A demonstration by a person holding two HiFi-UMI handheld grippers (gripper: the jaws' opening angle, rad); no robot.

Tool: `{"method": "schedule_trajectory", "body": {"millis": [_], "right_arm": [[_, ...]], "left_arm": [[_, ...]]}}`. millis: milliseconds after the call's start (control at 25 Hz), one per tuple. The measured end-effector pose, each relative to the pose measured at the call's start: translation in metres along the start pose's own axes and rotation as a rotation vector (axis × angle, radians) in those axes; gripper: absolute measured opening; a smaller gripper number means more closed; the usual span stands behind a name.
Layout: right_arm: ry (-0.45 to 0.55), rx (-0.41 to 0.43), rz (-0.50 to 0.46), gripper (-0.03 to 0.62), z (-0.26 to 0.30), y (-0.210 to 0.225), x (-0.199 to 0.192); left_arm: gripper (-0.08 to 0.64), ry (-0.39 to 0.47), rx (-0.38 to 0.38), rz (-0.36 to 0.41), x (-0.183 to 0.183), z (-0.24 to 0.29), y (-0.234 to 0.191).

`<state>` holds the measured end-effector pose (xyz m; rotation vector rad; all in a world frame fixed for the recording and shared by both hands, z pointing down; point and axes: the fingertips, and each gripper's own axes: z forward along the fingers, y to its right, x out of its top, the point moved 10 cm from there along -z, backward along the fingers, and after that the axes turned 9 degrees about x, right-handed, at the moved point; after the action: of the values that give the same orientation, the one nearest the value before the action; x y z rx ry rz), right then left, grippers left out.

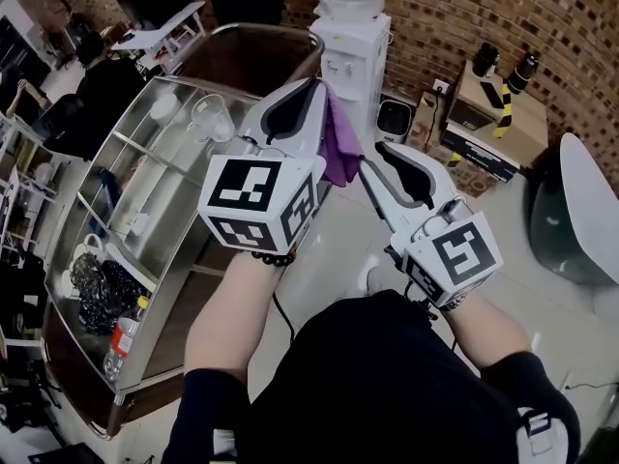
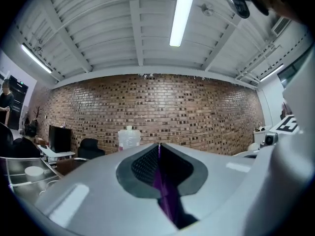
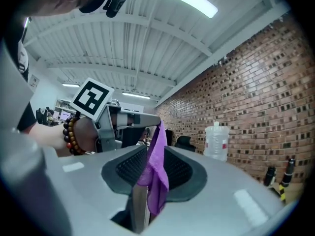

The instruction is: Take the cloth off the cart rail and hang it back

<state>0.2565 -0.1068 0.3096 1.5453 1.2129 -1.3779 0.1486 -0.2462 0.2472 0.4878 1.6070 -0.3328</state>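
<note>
- Cloth is hanging in the air beside the cart's far right corner. Taking it off looks done, and rehanging it on the rail is waiting.
- Water dispenser is standing just past that corner, crowding the way back.
- Left gripper is pinching the cloth, its jaws nearly together.
- Right gripper is holding its jaws wide apart, with the cloth dangling between them ungripped.
- Glass is sitting on the cart's top shelf.

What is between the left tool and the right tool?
The purple cloth, pinched by the left tool and hanging between the right tool's open jaws; head view and right gripper view show it.
</note>
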Motion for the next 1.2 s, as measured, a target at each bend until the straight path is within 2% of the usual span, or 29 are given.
{"method": "schedule_trajectory", "body": {"millis": [200,440,640,960,1200], "right_arm": [[0.027,0.011,0.023,0.106,0.011,0.028,-0.010],[0.057,0.051,0.062,0.106,0.045,0.097,-0.016],[0.081,0.099,0.068,0.106,0.058,0.158,-0.028],[0.098,0.186,0.083,0.106,0.079,0.249,-0.046],[0.105,0.223,0.099,0.106,0.092,0.302,-0.059]], "left_arm": [[0.014,-0.011,0.016,0.011,-0.007,0.026,-0.004],[0.014,-0.039,0.047,0.033,-0.013,0.087,-0.020],[0.014,-0.028,0.103,0.053,-0.023,0.131,-0.023],[0.014,-0.007,0.234,0.063,-0.017,0.202,-0.038],[0.014,-0.023,0.345,0.058,-0.009,0.245,-0.065]]}}
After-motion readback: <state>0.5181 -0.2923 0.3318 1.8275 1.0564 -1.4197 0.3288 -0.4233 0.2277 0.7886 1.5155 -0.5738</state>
